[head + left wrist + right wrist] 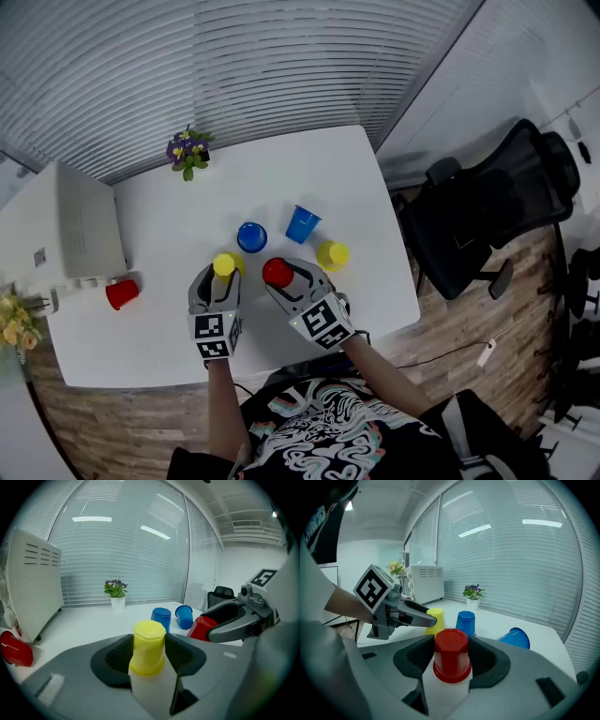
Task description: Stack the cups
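Gripped yellow cup: mouth down, squarely between the pads of the left gripper, which press its sides. I cannot tell whether it is on the table or just off it.
Gripped red cup: also mouth down, clamped the same way in the right gripper.
Relation of the two: side by side at the near middle of the table, close but not touching; neither is over the other.
Inverted blue cup: standing just beyond the two gripped cups.
Tipped blue cup: on its side, right of the inverted one.
Loose yellow cup: right of the red one, free.
Tipped red cup: on its side, far left, by the white heater.
Progress: no stack yet, with all six cups separate. My judgement is that this is the first pairing, with all the nesting still to do.
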